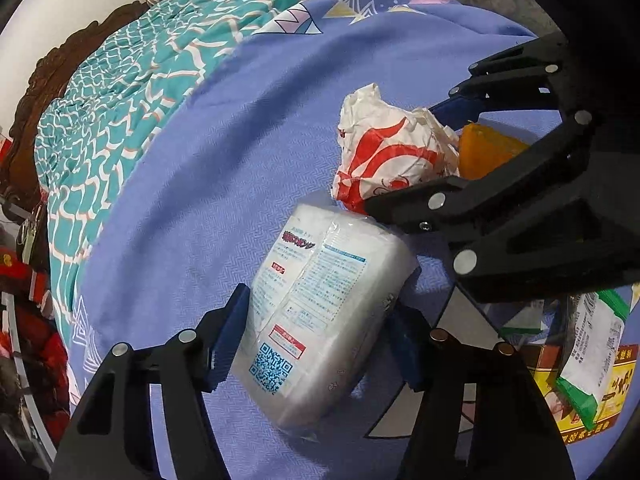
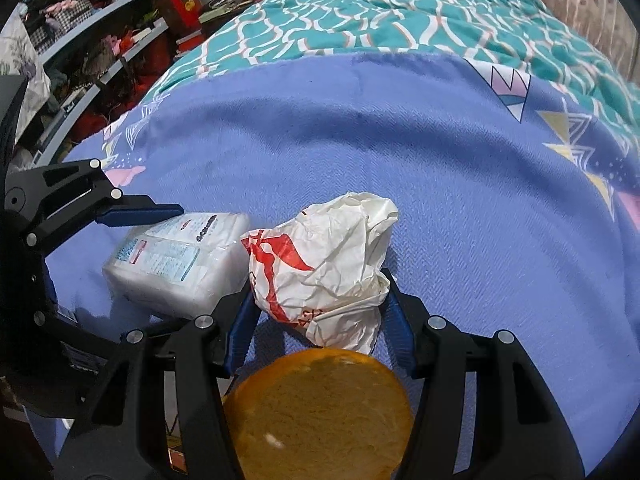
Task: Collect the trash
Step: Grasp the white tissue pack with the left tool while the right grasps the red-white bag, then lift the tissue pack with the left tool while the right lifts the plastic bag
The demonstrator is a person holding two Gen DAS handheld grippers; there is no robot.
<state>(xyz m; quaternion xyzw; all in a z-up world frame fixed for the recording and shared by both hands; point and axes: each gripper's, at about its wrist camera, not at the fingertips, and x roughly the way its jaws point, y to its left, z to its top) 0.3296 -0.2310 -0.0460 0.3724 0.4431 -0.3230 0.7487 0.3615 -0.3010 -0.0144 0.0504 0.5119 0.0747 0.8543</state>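
A white plastic pack (image 1: pixel 316 320) with blue print and a QR code lies on the purple bedsheet, between the open fingers of my left gripper (image 1: pixel 316 344). The fingers flank it, and I cannot tell if they touch it. It also shows in the right wrist view (image 2: pixel 176 260). A crumpled white and red paper wrapper (image 2: pixel 320 264) sits between the fingers of my right gripper (image 2: pixel 316 320), which look closed against its sides. The wrapper also shows in the left wrist view (image 1: pixel 392 148). An orange disc (image 2: pixel 320 412) lies just behind the wrapper, under the right gripper.
Several packets and a printed box (image 1: pixel 580 364) lie at the right of the left wrist view. A teal patterned quilt (image 2: pixel 400 12) covers the far part of the bed. Cluttered shelves (image 2: pixel 100 32) stand beyond the left bed edge.
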